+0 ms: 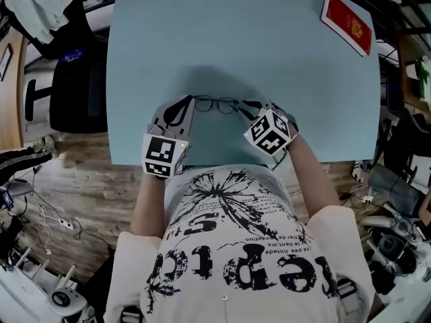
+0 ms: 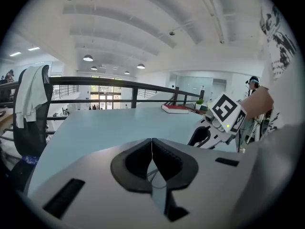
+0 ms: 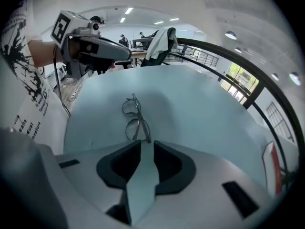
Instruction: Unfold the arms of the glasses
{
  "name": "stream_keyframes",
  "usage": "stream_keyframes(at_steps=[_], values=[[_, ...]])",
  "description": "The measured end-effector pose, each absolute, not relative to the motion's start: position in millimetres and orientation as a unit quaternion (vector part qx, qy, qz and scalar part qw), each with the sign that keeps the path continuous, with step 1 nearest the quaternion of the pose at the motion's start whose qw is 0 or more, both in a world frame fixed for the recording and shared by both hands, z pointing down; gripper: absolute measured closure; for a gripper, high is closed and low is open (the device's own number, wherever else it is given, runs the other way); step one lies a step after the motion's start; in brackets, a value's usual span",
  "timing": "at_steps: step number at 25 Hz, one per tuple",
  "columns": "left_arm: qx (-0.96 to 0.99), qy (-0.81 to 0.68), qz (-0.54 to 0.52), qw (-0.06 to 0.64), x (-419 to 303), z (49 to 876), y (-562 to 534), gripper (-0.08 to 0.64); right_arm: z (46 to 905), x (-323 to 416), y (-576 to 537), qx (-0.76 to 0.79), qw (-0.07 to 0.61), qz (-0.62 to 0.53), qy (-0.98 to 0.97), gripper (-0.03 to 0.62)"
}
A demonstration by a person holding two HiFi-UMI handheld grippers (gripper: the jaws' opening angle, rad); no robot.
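Glasses [image 1: 217, 104] flat on the table [image 1: 269, 46], a gripper at each end

Left gripper [image 1: 190, 104] is closed. The right gripper [image 1: 246, 106] has its jaws slightly apart, with the frame's end just at the tips. I'd steady the front with the left, catch one arm near its hinge, then swing it out slow.

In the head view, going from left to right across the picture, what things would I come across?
Black office chair → left gripper → glasses → right gripper → red book.
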State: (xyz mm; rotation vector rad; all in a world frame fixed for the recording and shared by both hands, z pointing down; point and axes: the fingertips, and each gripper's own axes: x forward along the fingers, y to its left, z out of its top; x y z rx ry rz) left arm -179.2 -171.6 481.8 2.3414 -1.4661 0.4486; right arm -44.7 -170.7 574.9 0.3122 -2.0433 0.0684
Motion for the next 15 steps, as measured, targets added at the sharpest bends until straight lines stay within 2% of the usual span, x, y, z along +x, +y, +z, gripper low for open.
stream_keyframes(at_steps=[10, 15], values=[[0.831, -0.487, 0.193, 0.186, -180, 510, -169, 0.541, 599, -58, -173, 0.049, 0.557, -0.008, -0.829, 0.499], [0.834, -0.476, 0.204, 0.19, -175, 518, -168, 0.541, 605, -62, -175, 0.029, 0.562, -0.01, -0.827, 0.535]])
